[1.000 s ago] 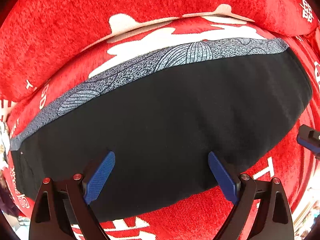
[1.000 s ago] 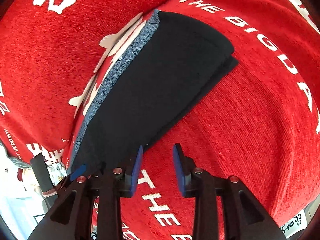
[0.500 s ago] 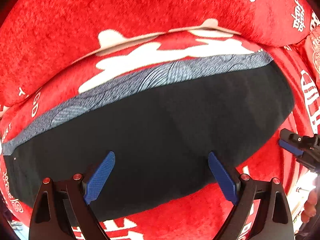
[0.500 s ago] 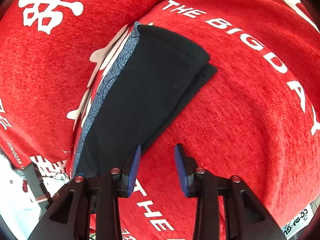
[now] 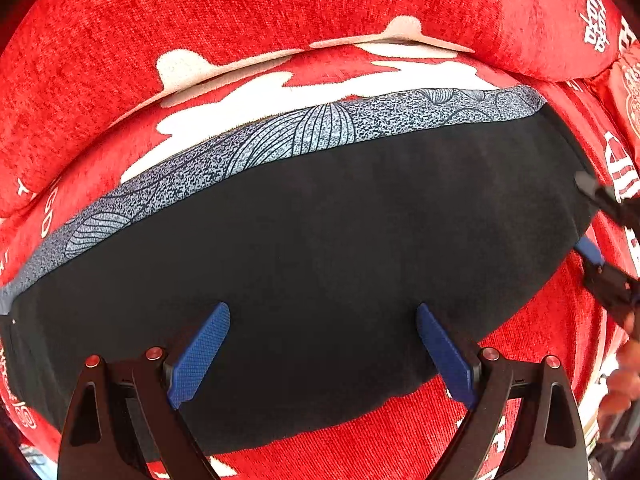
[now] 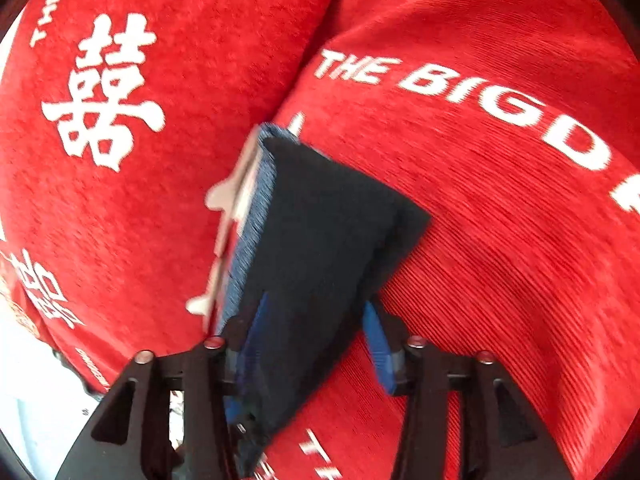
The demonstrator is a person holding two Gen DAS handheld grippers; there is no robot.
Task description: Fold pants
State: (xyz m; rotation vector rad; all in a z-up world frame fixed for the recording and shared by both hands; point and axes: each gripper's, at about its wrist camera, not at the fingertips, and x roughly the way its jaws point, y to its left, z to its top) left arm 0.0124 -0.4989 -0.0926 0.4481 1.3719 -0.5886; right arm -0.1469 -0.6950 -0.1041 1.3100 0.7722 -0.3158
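Note:
The black pants (image 5: 320,240) lie folded flat on the red sofa seat (image 5: 420,432), with a grey patterned band (image 5: 280,140) along their far edge. My left gripper (image 5: 322,354) is open wide just above the near edge of the pants, empty. In the right wrist view the pants (image 6: 320,248) run away from the camera. My right gripper (image 6: 316,348) is open, its jaws on either side of the near end of the pants; the view is blurred. The right gripper also shows at the right edge of the left wrist view (image 5: 600,240).
The red backrest cushion (image 5: 240,20) with white print rises behind the pants. The seat (image 6: 500,240) carries white lettering "THE BIG D". A pale floor (image 6: 40,420) shows past the sofa's left edge.
My right gripper has opened wider and moved in over the end of the pants, which now lies between its jaws. The left gripper stays open over the near edge.

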